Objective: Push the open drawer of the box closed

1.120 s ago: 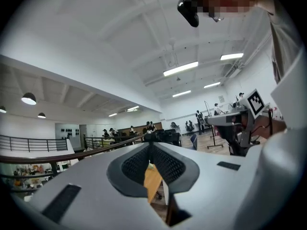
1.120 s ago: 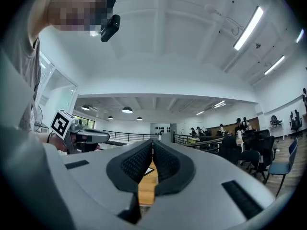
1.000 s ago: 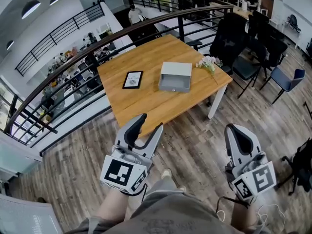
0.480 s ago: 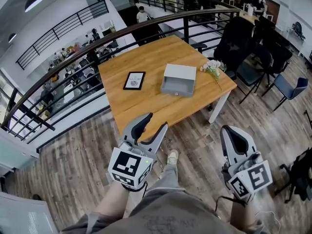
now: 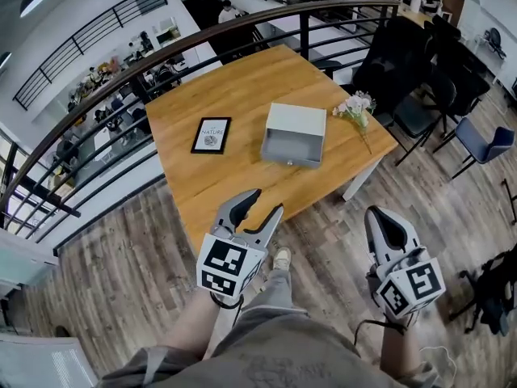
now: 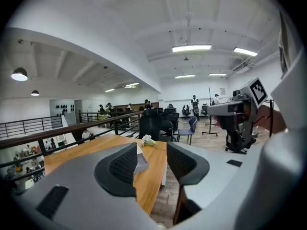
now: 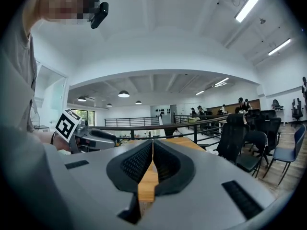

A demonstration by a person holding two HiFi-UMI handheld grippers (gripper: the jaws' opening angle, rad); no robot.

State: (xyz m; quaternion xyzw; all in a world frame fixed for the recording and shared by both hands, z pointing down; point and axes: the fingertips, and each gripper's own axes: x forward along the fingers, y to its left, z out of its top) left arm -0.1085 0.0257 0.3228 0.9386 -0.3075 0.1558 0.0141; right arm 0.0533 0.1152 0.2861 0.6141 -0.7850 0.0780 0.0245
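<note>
Standing on one table (image 5: 242, 87): one box (image 5: 296, 122) (drawer (image 5: 291, 150) open), one frame (image 5: 212, 135).

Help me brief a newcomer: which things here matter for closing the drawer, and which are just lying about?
For the job: box, its open drawer, left gripper with jaws apart, right gripper with jaws together.
Lying about: picture frame, flowers, chairs.

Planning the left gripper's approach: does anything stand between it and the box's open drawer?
Nothing visible does. Only bare table lies between the left gripper and the drawer; the framed card sits off to the left, the flowers to the right.
</note>
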